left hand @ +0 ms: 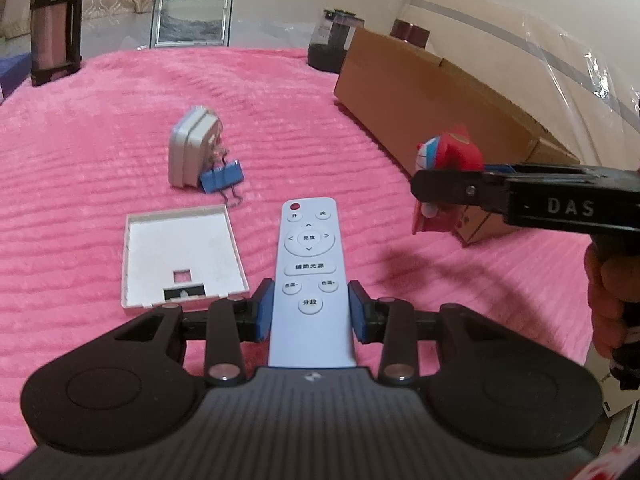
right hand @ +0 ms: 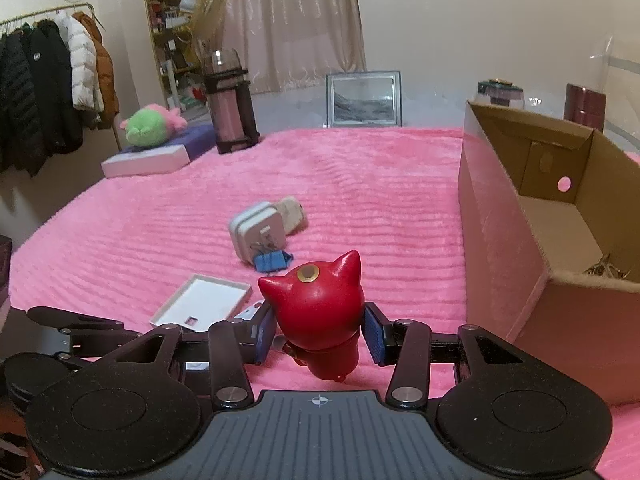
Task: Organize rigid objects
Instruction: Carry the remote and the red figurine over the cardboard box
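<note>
1. Cardboard box [right hand: 520, 216], at 3 o'clock, on pink blanket [right hand: 360, 184].
2. Left gripper [left hand: 311, 312]: pads clamped on white remote [left hand: 310, 264], lifted.
3. Right gripper [right hand: 320, 332]: narrowly closed on red figurine [right hand: 320, 312], 9 o'clock of box.
4. White tray [left hand: 182, 252], 9 o'clock of remote.

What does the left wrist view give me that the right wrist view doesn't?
Only the left wrist view: the remote's buttons, the left gripper shut on it, and the hand holding the right gripper. Only the right wrist view: the cardboard box's inside, the right gripper shut on the red toy, coats, plush. Both: white tray, blue clip, pink blanket.
</note>
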`<state>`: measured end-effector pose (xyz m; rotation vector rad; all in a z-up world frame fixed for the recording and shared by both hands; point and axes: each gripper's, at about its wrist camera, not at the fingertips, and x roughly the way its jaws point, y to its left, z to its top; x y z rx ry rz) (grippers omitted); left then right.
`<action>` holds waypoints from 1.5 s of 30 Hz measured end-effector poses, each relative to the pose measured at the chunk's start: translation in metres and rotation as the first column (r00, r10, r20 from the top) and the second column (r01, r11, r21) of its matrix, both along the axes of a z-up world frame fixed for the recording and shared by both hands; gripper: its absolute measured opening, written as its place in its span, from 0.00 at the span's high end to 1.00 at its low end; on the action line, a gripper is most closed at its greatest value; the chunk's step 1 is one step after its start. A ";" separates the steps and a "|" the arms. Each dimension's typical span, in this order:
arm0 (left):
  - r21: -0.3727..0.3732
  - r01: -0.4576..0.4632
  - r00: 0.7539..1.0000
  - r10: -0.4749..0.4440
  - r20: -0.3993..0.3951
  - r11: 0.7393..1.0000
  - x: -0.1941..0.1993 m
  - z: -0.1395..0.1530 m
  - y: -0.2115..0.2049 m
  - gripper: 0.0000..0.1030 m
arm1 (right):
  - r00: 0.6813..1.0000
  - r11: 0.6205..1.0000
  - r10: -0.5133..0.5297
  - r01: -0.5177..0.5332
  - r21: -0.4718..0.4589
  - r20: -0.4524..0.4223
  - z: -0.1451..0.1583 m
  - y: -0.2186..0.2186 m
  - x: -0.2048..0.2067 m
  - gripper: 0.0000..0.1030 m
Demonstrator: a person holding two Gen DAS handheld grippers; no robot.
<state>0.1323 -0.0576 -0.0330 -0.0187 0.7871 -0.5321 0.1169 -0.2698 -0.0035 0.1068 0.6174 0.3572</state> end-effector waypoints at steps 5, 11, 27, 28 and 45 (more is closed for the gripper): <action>0.003 -0.001 0.999 0.001 0.041 1.000 0.003 0.027 -0.005 0.68 | 0.999 0.999 -0.005 0.004 0.055 0.035 0.026 -0.008 -0.003 0.59; 0.000 0.044 0.992 -0.043 0.119 0.999 0.015 0.072 -0.031 0.68 | 0.997 0.994 -0.037 0.028 0.109 0.075 0.070 -0.034 0.000 0.59; -0.015 0.193 0.963 -0.187 0.192 0.981 0.063 0.145 -0.158 0.68 | 0.984 0.988 -0.155 0.156 0.000 0.083 0.129 -0.167 0.045 0.59; -0.012 0.200 0.962 -0.194 0.193 0.980 0.068 0.145 -0.166 0.68 | 0.984 0.987 -0.159 0.159 -0.004 0.075 0.127 -0.174 0.048 0.59; 0.073 0.212 0.973 -0.217 0.077 0.975 0.166 0.108 -0.259 0.68 | 0.976 0.988 -0.145 0.136 -0.069 -0.160 0.055 -0.237 0.144 0.59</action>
